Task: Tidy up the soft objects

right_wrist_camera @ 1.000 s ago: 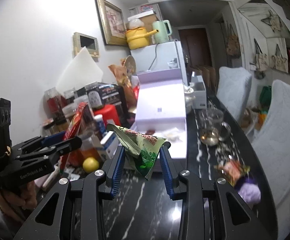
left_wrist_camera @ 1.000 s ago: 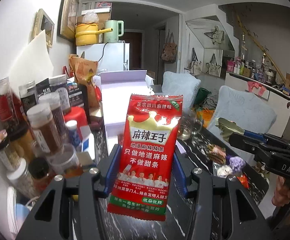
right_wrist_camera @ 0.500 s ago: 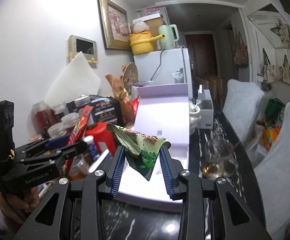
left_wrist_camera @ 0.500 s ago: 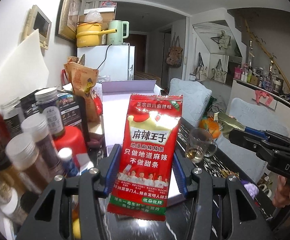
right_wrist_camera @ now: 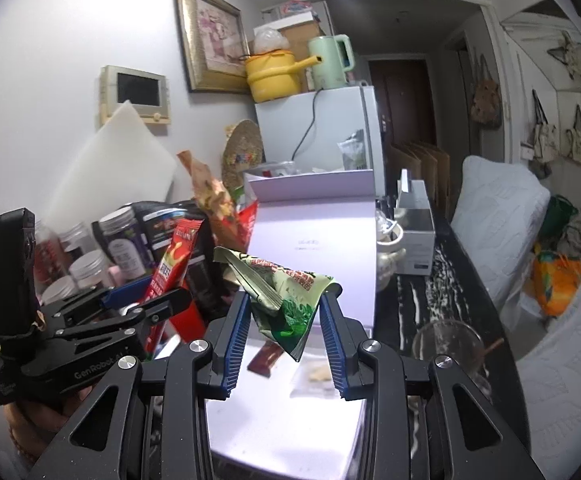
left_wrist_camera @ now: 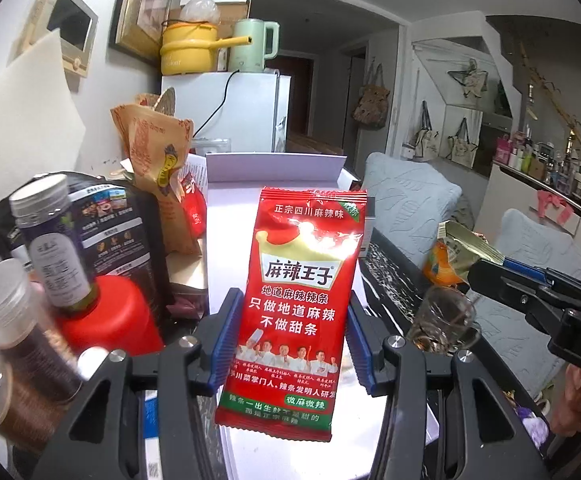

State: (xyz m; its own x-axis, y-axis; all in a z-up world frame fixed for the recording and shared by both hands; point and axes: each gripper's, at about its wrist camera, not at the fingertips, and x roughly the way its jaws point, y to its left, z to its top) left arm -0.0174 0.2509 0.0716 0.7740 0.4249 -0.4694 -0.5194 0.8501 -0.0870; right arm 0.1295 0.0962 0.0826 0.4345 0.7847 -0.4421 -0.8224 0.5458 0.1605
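Above white box (right_wrist_camera: 310, 240) — both grippers seemingly clamp snack packets.

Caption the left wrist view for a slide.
Left gripper holding a red foil snack packet upright above an open white box.

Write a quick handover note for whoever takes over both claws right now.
Left claw: shut on the red snack packet, held upright.
Right claw: shut on the crumpled green packet.
Both hang over the open white box on the dark marble table.
Done: two packets picked up; a small brown packet and a clear one already lie in the box.
Left: drop both in; whether other packets remain cannot be told.
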